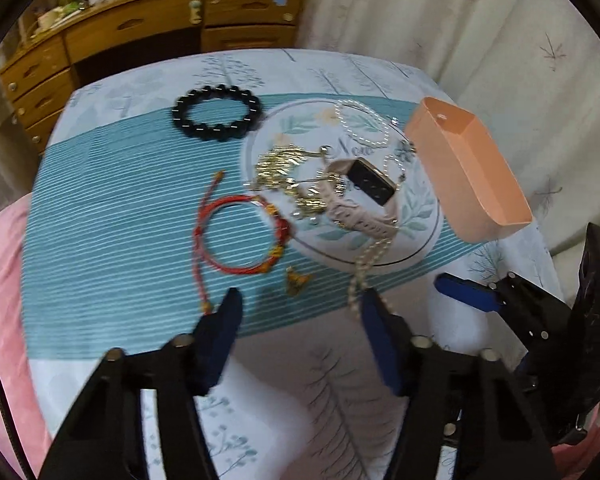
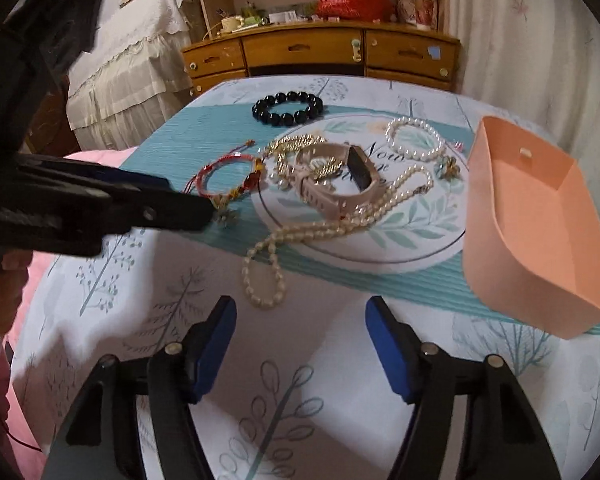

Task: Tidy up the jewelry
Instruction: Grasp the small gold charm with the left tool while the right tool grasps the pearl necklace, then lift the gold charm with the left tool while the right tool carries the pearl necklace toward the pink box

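Although both are spread wide and empty, the left hand-held gripper (image 1: pixel 300 308) is judged nearer the small gold charm (image 1: pixel 296 282), just above its fingertips at lower centre of the tabletop (image 1: pixel 120 208); the right hand-held gripper (image 2: pixel 300 316) faces the pearl necklace (image 2: pixel 264 276), long axis toward upper right. Left view blurred; charm detail unclear.

Left gripper (image 1: pixel 300 304) and right gripper (image 2: pixel 300 312) fingers spread apart.
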{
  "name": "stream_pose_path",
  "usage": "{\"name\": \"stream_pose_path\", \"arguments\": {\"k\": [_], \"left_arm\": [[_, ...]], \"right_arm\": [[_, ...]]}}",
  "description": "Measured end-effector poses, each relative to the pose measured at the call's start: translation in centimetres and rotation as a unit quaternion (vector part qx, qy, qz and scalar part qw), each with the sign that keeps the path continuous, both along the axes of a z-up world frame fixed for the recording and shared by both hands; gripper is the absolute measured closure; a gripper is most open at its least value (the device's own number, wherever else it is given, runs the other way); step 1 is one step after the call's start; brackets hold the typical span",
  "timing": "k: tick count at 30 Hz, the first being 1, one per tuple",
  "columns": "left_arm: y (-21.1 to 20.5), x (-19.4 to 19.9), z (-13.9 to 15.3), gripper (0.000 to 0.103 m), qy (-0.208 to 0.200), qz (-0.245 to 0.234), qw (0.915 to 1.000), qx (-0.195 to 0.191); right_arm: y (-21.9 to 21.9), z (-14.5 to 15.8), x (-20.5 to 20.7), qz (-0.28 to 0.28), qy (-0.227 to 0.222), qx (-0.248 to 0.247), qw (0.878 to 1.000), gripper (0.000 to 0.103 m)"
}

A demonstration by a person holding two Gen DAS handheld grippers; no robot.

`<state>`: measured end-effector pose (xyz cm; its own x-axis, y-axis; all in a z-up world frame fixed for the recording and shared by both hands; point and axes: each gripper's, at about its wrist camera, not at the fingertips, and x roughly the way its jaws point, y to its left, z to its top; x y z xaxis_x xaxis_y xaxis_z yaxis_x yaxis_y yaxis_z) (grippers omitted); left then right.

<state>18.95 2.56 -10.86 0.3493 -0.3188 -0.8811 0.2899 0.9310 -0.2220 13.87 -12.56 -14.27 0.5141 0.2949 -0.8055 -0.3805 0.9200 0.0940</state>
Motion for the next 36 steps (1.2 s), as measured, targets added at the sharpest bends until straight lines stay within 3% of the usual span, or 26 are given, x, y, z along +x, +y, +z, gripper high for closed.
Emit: {"name": "stream_pose_path", "arguments": {"k": [3, 15, 17, 18, 19, 21, 24, 26, 27, 31, 36], "left_arm": [[-0.8, 0.6, -0.6, 0.065, 0.008, -0.009, 0.9999, 0.004], [-1.2, 1.9, -1.9, 0.066, 0.000, -0.003, 0.9991, 0.041], [-1.4, 2.0, -2.0, 0.072, -0.007, -0.006, 0.9988, 0.049], [-1.5, 2.0, -2.0, 0.084, -0.013, -0.008, 0.9983, 0.056], [-1.6, 2.1, -2.1, 0.085, -0.014, -0.008, 0.9981, 0.059], [-1.4, 2.2, -2.1, 0.085, -0.011, -0.005, 0.9987, 0.050], [-0.6, 2.3, -2.0, 0.085, 0.000, 0.004, 0.9997, 0.026], [-0.1, 2.2, -1.8, 0.085, 0.001, 0.012, 0.9998, 0.017], [0.2, 2.1, -1.6, 0.085, -0.002, 0.018, 0.9997, 0.017], [1.1, 1.3, -0.7, 0.085, -0.006, 0.032, 0.9994, 0.009], [2.0, 0.0, 0.2, 0.085, -0.008, 0.041, 0.9991, 0.007]], "right_arm": [[0.1, -0.1, 0.4, -0.002, 0.001, 0.000, 1.000, 0.037], [2.3, -0.5, 1.2, 0.019, -0.022, -0.053, 0.998, 0.038], [2.6, -0.5, 1.2, 0.024, -0.025, -0.054, 0.998, 0.039], [2.7, -0.5, 1.3, 0.025, -0.026, -0.054, 0.998, 0.039], [2.8, -0.5, 1.4, 0.027, -0.027, -0.054, 0.998, 0.040], [3.0, -0.5, 1.3, 0.032, -0.032, -0.052, 0.998, 0.044], [3.5, -0.4, 1.2, 0.047, -0.039, -0.048, 0.997, 0.059], [4.0, -0.3, 1.1, 0.063, -0.041, -0.044, 0.996, 0.084], [4.1, -0.3, 1.1, 0.068, -0.039, -0.040, 0.996, 0.091], [3.9, -0.2, 1.2, 0.060, -0.023, -0.023, 0.998, 0.093], [1.8, -0.1, 1.2, 0.044, 0.052, 0.067, 0.995, 0.098]]}}
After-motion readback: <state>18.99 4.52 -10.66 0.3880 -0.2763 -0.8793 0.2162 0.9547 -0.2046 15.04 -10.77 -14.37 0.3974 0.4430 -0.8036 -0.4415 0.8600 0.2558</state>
